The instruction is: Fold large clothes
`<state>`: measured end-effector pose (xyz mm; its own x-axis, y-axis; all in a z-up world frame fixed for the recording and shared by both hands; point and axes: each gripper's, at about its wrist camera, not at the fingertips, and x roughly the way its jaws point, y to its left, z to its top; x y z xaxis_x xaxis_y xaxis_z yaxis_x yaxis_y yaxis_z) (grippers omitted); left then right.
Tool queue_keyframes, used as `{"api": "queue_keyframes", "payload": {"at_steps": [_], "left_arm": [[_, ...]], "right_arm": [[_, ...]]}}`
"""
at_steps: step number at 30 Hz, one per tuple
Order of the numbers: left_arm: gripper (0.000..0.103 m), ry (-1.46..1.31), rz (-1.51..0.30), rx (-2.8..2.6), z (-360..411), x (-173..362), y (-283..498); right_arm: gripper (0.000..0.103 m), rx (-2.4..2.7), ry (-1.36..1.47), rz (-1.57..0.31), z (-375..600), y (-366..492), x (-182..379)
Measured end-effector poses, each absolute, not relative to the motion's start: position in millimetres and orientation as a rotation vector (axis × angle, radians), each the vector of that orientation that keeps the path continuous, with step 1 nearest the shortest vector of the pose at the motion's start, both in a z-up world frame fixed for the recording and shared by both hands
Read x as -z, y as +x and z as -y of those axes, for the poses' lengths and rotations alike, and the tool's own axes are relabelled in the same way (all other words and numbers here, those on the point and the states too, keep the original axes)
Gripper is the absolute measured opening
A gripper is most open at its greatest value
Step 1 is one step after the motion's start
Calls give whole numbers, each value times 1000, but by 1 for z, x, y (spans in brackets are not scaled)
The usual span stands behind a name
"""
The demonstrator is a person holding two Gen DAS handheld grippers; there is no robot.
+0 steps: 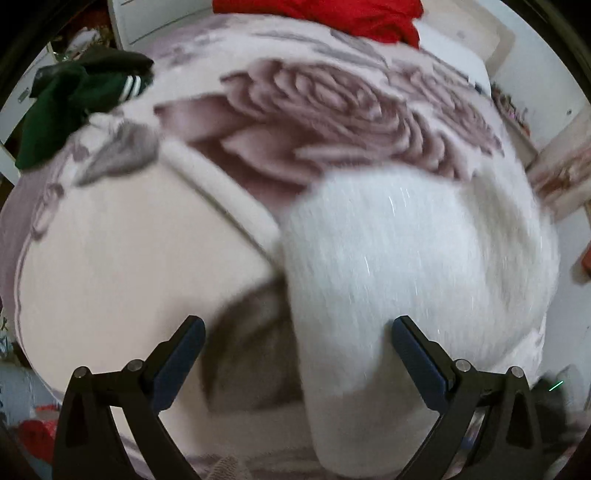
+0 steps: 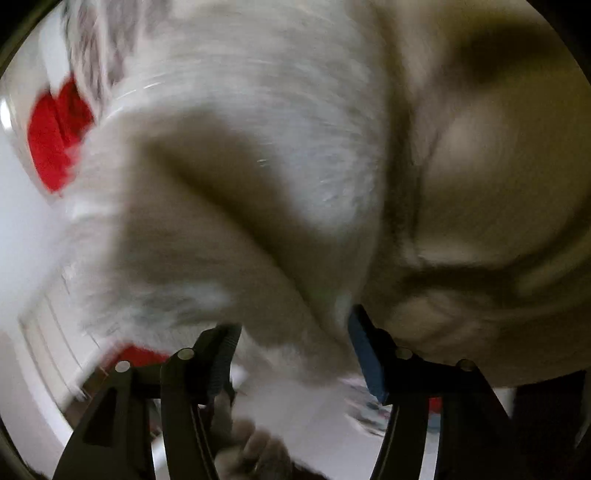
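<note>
- We are viewing a bed covered by a pale blanket (image 1: 122, 258) printed with large mauve roses; it is filling most of the left wrist view and lying flat.
- We are seeing a fluffy white garment (image 1: 413, 258) lying on the near right part of the blanket, blurred by motion; in the right wrist view the same white garment (image 2: 258, 155) is hanging in loose folds close before the lens and filling most of that view.
- A red garment (image 1: 332, 14) is lying at the far edge of the bed; it is showing at the left of the right wrist view as a red patch (image 2: 55, 136).
- A dark green garment with white stripes (image 1: 70, 99) is sitting at the far left corner of the blanket, well apart from the white one.
- We are holding the left gripper (image 1: 297, 328) with its jaws spread wide, hovering over the blanket and the garment's near edge, gripping nothing.
- We are holding the right gripper (image 2: 293, 332) with its jaws partly apart; a fold of the white garment is passing between them, but through the blur we cannot tell whether the pads are pressing on it.
</note>
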<state>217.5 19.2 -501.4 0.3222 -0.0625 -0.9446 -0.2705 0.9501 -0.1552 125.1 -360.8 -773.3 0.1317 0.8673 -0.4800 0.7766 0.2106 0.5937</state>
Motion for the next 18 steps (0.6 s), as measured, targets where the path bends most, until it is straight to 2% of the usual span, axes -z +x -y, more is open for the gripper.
{"api": "queue_keyframes", "payload": {"at_steps": [3,6,10,11,14,16,17,18], "left_arm": [[103,-271,-1216,-161,-3,505,214],[103,-258,-1198,-189,2,508,216],[103,-298,-1187,-224,0,514,217],[103,-314,-1185,-231,0,514,211],[103,-362,-1186,-259,-1,514,208],[103,-381,-1189,-281,-2,512,206],[103,-388,-1188,-292,-2,509,205],[103,-397,-1185,-308,-3,504,203]], "right_arm": [[69,-225,1290,-1690,395,153,723],[73,-319,963,-1645,411,215,667],[76,-515,625,-1537,372,310,618],[76,-558,583,-1526,352,303,608],[76,-726,504,-1506,305,345,600],[76,-803,481,-1569,268,360,622],[74,-799,474,-1604,255,358,630],[40,-804,494,-1668,243,362,647]]}}
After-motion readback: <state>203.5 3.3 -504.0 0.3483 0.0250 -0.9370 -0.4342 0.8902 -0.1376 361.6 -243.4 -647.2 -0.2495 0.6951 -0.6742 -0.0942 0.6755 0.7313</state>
